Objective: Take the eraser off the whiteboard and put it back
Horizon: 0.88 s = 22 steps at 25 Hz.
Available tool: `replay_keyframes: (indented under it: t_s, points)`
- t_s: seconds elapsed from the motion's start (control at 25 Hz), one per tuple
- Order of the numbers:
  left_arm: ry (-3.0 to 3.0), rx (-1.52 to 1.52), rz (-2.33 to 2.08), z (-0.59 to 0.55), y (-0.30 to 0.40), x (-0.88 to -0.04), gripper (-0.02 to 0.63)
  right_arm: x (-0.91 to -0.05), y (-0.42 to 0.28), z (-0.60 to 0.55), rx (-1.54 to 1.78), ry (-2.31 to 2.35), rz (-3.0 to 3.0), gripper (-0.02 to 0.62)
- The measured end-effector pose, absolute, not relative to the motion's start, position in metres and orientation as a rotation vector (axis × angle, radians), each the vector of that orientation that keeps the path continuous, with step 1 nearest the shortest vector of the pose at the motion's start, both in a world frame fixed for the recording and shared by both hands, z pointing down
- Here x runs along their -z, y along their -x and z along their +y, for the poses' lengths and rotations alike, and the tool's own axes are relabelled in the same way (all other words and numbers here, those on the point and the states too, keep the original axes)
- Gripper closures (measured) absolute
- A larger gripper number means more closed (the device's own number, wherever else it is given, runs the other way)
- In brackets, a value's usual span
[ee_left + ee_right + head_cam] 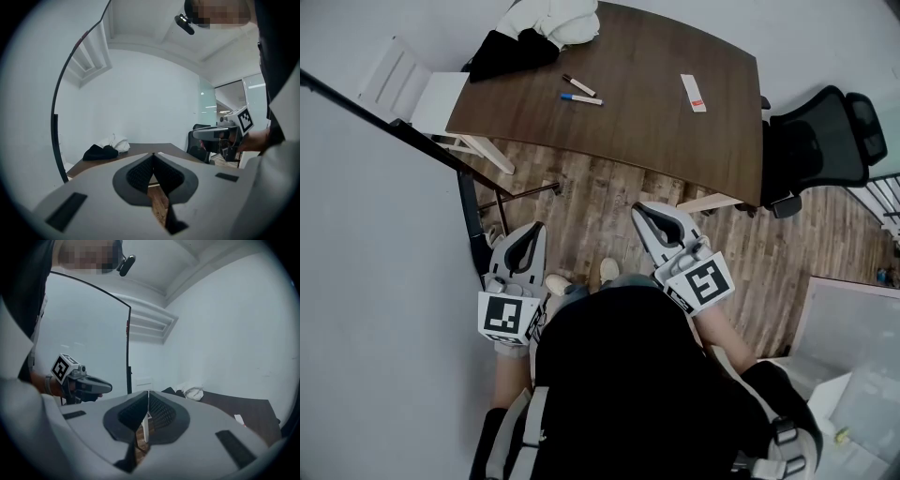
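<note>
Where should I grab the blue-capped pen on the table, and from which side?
Grip the blue-capped pen across its barrel near the blue cap, coming straight down from above. It lies flat on the table, and the dark pen beside it angles closest at the other end.

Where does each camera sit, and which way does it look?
Head view: on the person's head, looking steeply down at the table; shows black top, shoes, left gripper, right gripper.
Left gripper view: on the left gripper, along its shut jaws toward the table; right gripper at right.
Right gripper view: on the right gripper, along its shut jaws; left gripper at left.
Shared: all three show the clothes on the table.
</note>
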<state>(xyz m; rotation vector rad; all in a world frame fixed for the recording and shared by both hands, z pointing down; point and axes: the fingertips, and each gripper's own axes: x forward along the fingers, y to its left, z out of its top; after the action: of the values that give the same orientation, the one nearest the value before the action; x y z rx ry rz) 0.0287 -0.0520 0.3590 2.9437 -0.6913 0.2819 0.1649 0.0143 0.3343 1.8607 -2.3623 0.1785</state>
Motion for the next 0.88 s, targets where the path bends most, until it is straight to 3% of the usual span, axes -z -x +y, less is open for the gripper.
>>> replay_keyframes:
  t_s: [0.88]
  points:
    - [-2.935, -0.272, -0.768, -0.047, -0.019, -0.356, 0.598, -0.346, -0.174, 0.015, -0.242, -1.867, -2.378, 0.575]
